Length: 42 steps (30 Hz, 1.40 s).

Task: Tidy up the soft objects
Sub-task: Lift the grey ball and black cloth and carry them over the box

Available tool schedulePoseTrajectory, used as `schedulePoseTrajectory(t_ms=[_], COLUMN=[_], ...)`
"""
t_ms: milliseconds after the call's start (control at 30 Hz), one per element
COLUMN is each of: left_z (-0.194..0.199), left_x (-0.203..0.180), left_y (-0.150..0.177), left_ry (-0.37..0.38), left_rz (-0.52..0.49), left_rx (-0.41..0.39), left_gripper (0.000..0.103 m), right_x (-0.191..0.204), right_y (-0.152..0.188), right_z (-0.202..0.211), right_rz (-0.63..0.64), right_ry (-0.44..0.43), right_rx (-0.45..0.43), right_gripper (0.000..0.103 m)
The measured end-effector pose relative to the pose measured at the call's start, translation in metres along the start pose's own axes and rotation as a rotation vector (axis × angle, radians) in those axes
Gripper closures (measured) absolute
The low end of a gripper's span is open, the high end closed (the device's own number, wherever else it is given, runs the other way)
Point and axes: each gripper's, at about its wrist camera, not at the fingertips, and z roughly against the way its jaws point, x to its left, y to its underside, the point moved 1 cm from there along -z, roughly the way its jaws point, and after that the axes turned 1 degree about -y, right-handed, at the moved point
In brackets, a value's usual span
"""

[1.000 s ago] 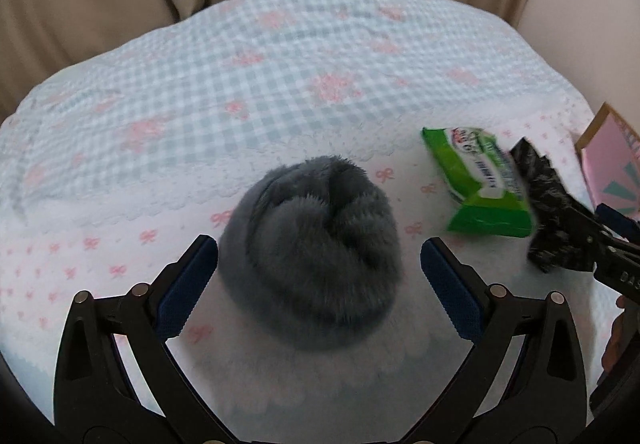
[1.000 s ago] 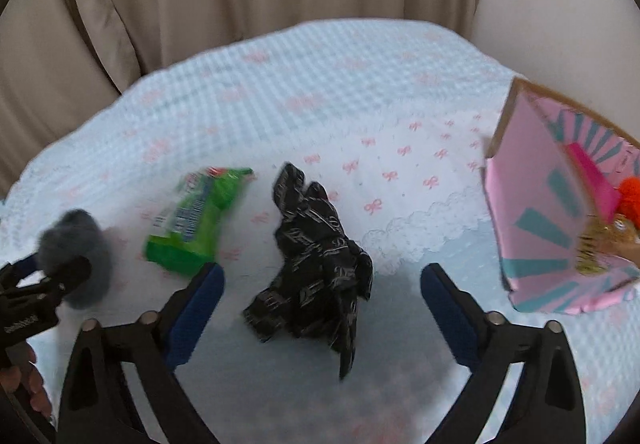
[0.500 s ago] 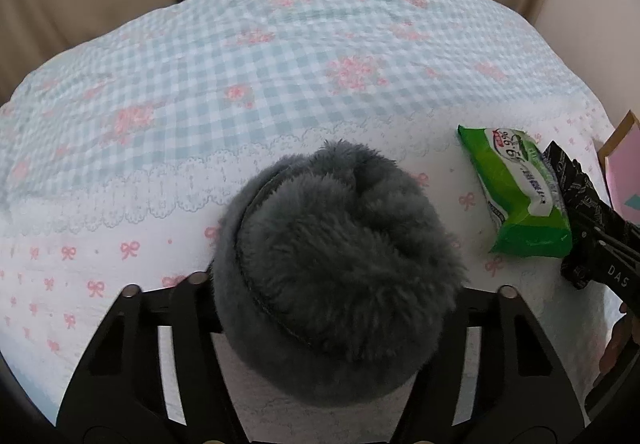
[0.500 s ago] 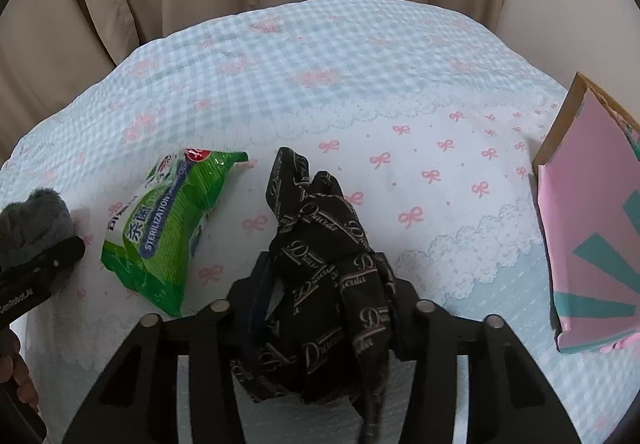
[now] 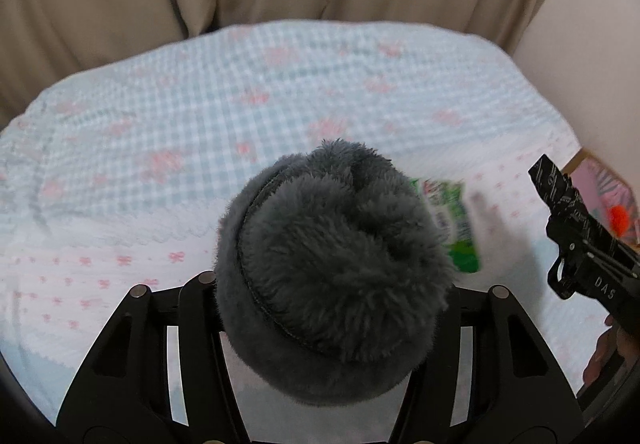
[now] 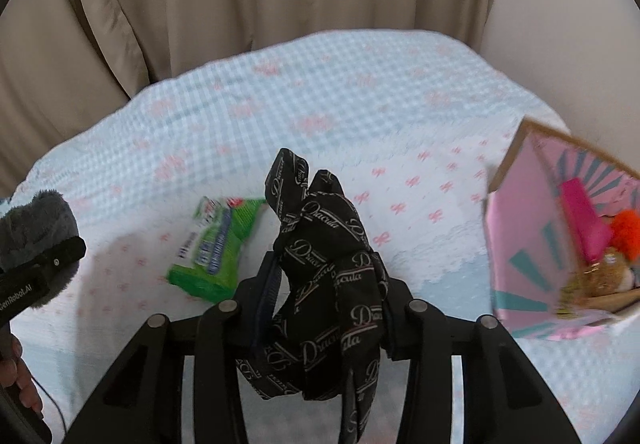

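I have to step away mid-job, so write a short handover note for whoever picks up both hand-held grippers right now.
Left hand-held gripper: jaws closing on the grey fluffy hat, which is gripped and held above the bedspread.
Right hand-held gripper: shut on the black printed cloth, which hangs from it.
Green wipes packet: lying on the bedspread, between the two grippers.
Pink box: at the right edge of the bedspread, open, with some colourful items already inside.
Done: hat and cloth both picked up.
Left: put both away, probably in the pink box; the packet is untouched.
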Motion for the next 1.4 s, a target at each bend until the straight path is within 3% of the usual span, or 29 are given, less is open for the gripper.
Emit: schedulePoseTrajectory(t_ms=[433,767,1100,1400], left_z=[0.176,0.263,0.279,0.232], left_x=[-0.085,-0.161,-0.284,-0.388], left_y=[-0.029,-0.034,-0.032,-0.04], left_ry=[0.078,0.148,0.199,0.202], left_rz=[-0.085,-0.107,-0.17,-0.152], left_rx=[-0.085,-0.107,-0.094,-0.025], left_gripper=[0.051,0.051,0.051,0.051], right_x=[-0.011,-0.073,-0.188,-0.289], right_y=[-0.036,-0.045,-0.038,-0.052], right_z=[0.175,0.293,0.339,0.32], right_rz=[-0.046,-0.127,-0.179,-0.162], right_ry=[0.002,0.04,0.113,0.103], right_rx=[-0.1,-0.169,-0.153,-0.116], right_gripper=[0.064,0.064,0.064,0.064])
